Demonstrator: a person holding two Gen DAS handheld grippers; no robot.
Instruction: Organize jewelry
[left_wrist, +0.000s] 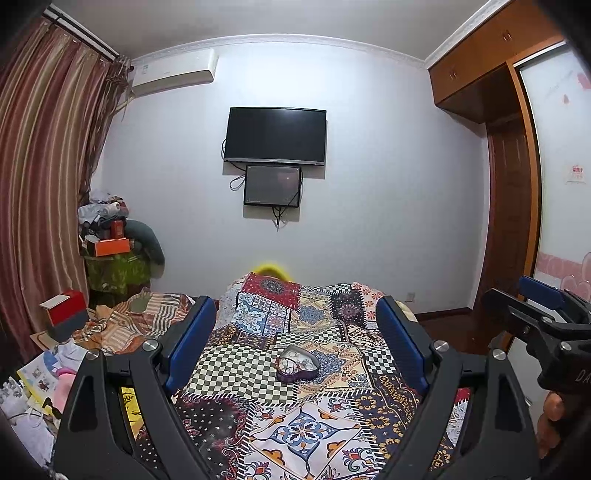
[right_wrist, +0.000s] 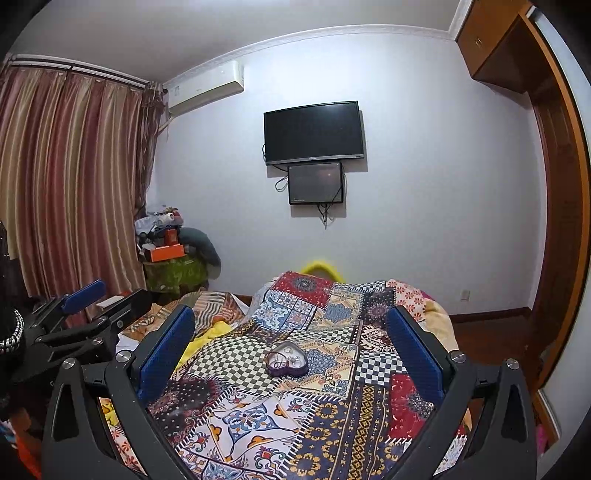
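Observation:
A heart-shaped purple jewelry box (left_wrist: 297, 366) lies open on the patchwork bedspread (left_wrist: 306, 432), with small jewelry pieces on its white lining. It also shows in the right wrist view (right_wrist: 287, 362). My left gripper (left_wrist: 295, 314) is open and empty, held above the bed, short of the box. My right gripper (right_wrist: 291, 325) is open and empty too, at about the same distance from the box. The right gripper also shows at the right edge of the left wrist view (left_wrist: 546, 314), and the left gripper at the left of the right wrist view (right_wrist: 81, 306).
The bed fills the foreground. A red box (left_wrist: 66, 314), papers and clothes lie left of the bed. A cluttered green-covered stand (left_wrist: 114, 266) is in the far left corner by the curtain (left_wrist: 44, 166). A TV (left_wrist: 275, 136) hangs on the far wall; a wardrobe (left_wrist: 513, 184) stands right.

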